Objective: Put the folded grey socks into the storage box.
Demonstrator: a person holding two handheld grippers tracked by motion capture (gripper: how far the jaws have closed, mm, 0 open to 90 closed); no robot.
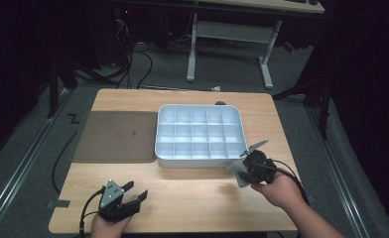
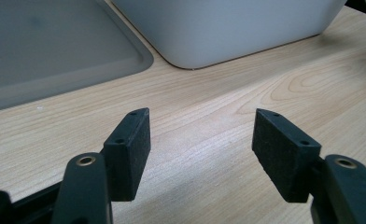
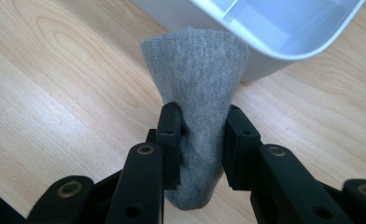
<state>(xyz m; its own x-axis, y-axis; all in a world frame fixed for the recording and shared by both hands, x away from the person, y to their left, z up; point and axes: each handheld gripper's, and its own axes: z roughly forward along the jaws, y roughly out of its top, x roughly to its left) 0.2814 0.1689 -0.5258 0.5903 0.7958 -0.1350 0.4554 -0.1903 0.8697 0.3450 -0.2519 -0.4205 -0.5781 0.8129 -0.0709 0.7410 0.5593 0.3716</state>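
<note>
A grey knitted cloth [image 3: 196,88] is pinched between the jaws of my right gripper [image 3: 202,140], which is shut on it. In the high view the cloth [image 1: 238,173] hangs below that gripper [image 1: 242,171], just off the near right corner of the white divided tray [image 1: 200,159]. The tray's compartments look empty. My left gripper [image 1: 135,193] rests near the table's front left edge, pointing right. In the left gripper view it [image 2: 202,144] stands open over bare wood, nothing between its pads [image 2: 130,149].
A dark grey flat lid or mat [image 1: 115,136] lies left of the tray, touching its side. The wooden table [image 1: 192,193] ends close behind my hands. A white desk frame [image 1: 229,32] and cables stand on the floor beyond.
</note>
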